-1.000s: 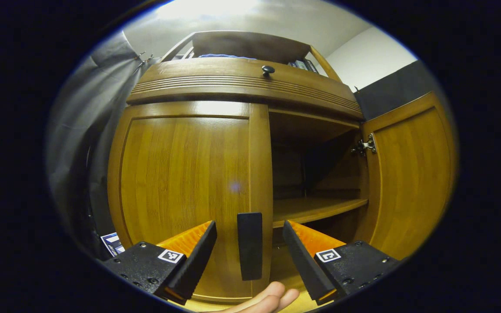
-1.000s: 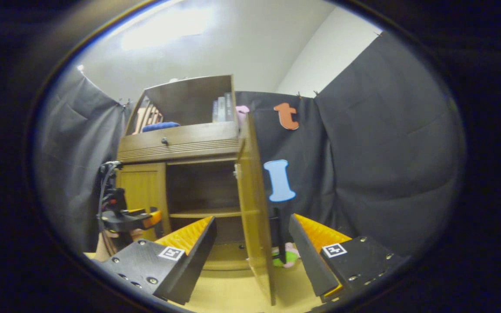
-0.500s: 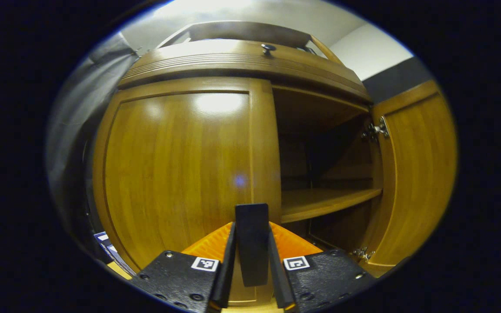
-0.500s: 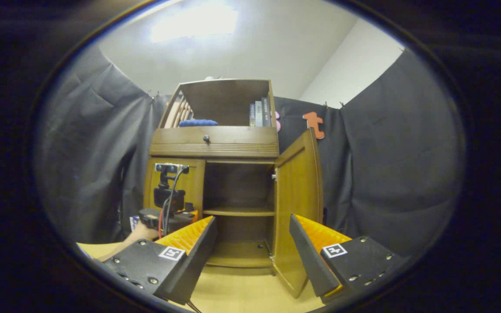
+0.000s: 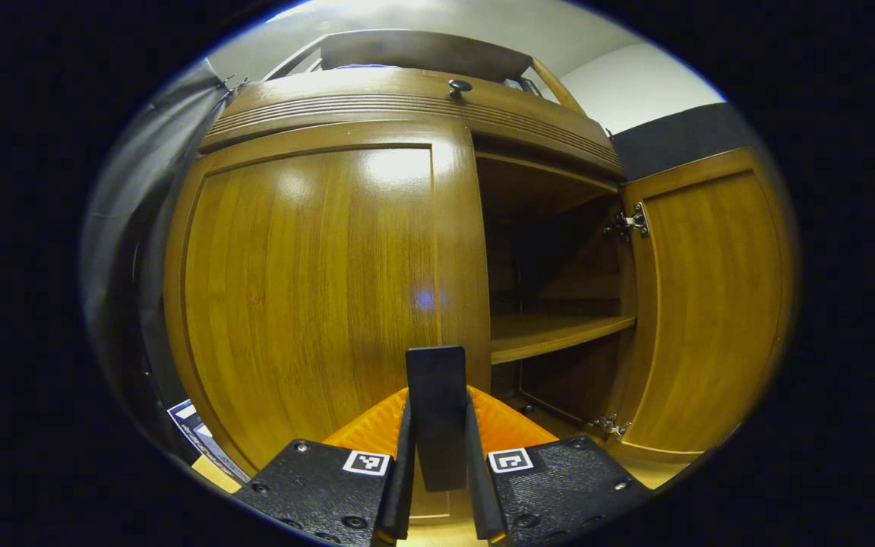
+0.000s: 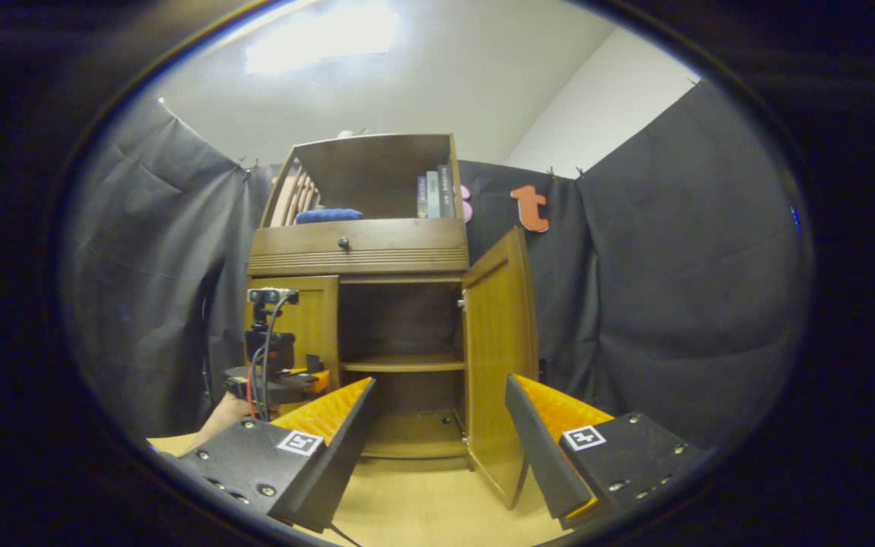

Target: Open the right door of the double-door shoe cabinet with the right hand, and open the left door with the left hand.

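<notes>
Now the left tool (image 5: 437, 486) pinches the left door's handle (image 5: 437, 414); right tool (image 6: 437, 448) spread.

We see light wooden floor (image 6: 422, 509) carrying shoe cabinet (image 6: 358, 254), cabinet standing directly on it. Right door (image 6: 494, 357) swung open, lower edge just above floor. Inside we see middle shelf (image 5: 551, 334) and bottom board (image 6: 415, 437), both bare. On cabinet top, open rack (image 6: 377, 175) holds blue item (image 6: 327, 216) and upright books (image 6: 434, 194).
</notes>
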`<state>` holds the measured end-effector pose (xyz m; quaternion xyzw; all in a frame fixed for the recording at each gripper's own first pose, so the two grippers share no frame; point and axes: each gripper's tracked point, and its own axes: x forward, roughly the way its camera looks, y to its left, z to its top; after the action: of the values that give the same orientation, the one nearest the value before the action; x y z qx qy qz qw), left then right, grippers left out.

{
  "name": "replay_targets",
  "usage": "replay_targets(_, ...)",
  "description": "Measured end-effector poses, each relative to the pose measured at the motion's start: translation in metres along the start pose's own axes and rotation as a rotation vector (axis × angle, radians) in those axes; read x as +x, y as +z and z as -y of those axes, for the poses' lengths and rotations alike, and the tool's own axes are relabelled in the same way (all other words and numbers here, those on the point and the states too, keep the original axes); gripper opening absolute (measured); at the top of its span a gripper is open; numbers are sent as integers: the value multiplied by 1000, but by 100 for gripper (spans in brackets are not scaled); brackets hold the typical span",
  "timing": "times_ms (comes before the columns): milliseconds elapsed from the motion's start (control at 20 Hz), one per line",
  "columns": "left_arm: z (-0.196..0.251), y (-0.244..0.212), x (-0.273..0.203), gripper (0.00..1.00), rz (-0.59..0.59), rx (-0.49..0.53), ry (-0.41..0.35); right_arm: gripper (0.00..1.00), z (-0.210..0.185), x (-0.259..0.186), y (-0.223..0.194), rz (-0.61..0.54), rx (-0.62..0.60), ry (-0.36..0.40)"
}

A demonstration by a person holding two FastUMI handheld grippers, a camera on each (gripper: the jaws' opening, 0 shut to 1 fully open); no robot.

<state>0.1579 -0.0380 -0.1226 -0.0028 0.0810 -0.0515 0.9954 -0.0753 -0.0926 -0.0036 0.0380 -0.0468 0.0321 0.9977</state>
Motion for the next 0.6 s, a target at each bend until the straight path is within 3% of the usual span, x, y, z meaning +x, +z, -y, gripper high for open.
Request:
replay_targets(100, 0, 1, -11, 33, -26, 27, -17, 100, 4, -7, 1, 4, 11, -2)
replay_targets(400, -2, 1, -44, 32, -47, 48, -48, 99, 31, -10, -14, -50, 4, -92)
replay_targets(600, -6, 3, -66, 33, -49, 48, -55, 98, 24, -23, -10, -40, 0, -86)
